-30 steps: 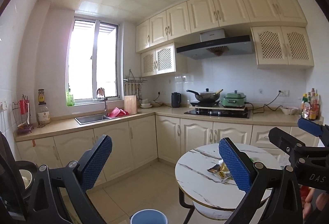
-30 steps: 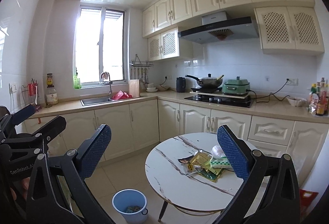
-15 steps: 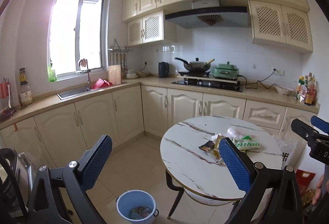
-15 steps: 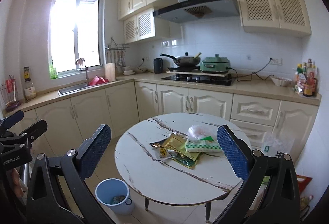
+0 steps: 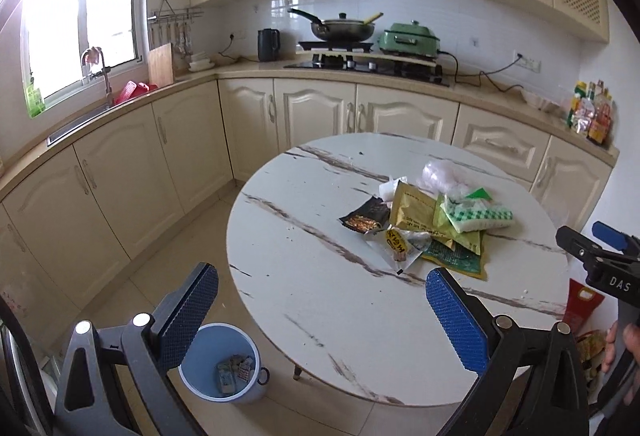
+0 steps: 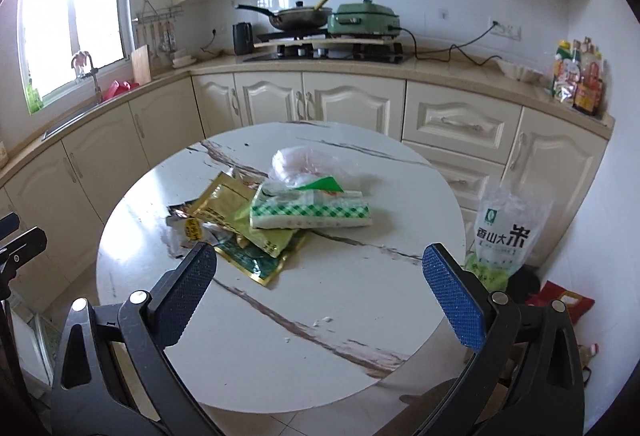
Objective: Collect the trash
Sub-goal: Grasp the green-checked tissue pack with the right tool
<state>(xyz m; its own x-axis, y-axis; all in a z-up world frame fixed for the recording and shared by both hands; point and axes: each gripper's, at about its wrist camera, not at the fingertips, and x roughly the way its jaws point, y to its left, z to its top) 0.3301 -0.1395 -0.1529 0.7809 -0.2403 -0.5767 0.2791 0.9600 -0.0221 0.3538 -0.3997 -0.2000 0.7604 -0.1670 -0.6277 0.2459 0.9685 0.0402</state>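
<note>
A heap of trash lies on the round marble table (image 5: 320, 300): a gold wrapper (image 5: 416, 209), a black snack packet (image 5: 366, 218), a green-checked tissue pack (image 5: 480, 213) and a clear plastic bag (image 5: 442, 173). In the right wrist view the same table (image 6: 280, 336) holds the gold wrapper (image 6: 224, 205), the tissue pack (image 6: 310, 211) and the clear bag (image 6: 308, 163). A blue bin (image 5: 222, 364) with some trash in it stands on the floor left of the table. My left gripper (image 5: 322, 310) is open and empty above the table's near edge. My right gripper (image 6: 320, 294) is open and empty in front of the heap.
Cream cabinets and a counter with a stove, a wok (image 5: 340, 27) and a green cooker (image 5: 410, 37) run behind the table. A rice bag (image 6: 506, 236) and a red packet (image 6: 560, 302) sit on the floor right of the table. Sauce bottles (image 6: 578, 75) stand on the counter's right end.
Both grippers have tilted down and moved closer to the table. The trash heap and the blue bin now show larger and nearer. Both grippers have stayed open.
</note>
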